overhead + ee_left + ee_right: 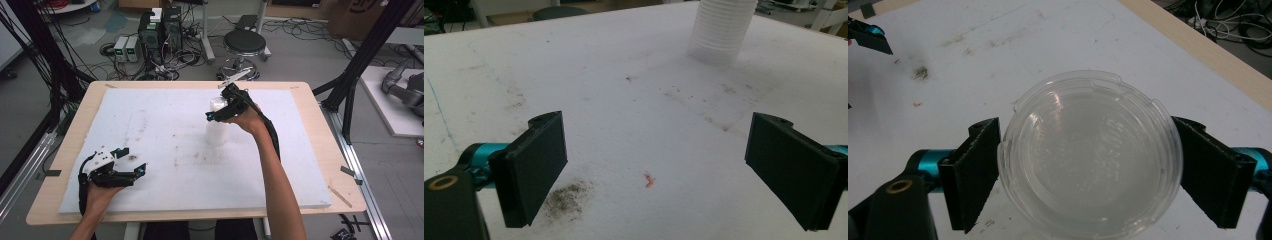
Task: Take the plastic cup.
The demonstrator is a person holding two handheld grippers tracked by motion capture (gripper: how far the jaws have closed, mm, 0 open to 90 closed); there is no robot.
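Right gripper view looks down on the stack of clear plastic cups (1090, 172), which stands upright on the white foam mat (998, 60); the right gripper (1083, 175) has its 2 jaws touching the top rim on both sides. The left gripper (131, 161) rests well apart, its jaws wide and holding nothing.

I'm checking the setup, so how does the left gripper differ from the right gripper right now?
The left gripper rests low near the table's front left with nothing between its open black jaws; the right gripper is raised over the tall stack of clear plastic cups, its jaws straddling the stack's top rim, the pads at or nearly touching it. Both have black pads and teal fittings.
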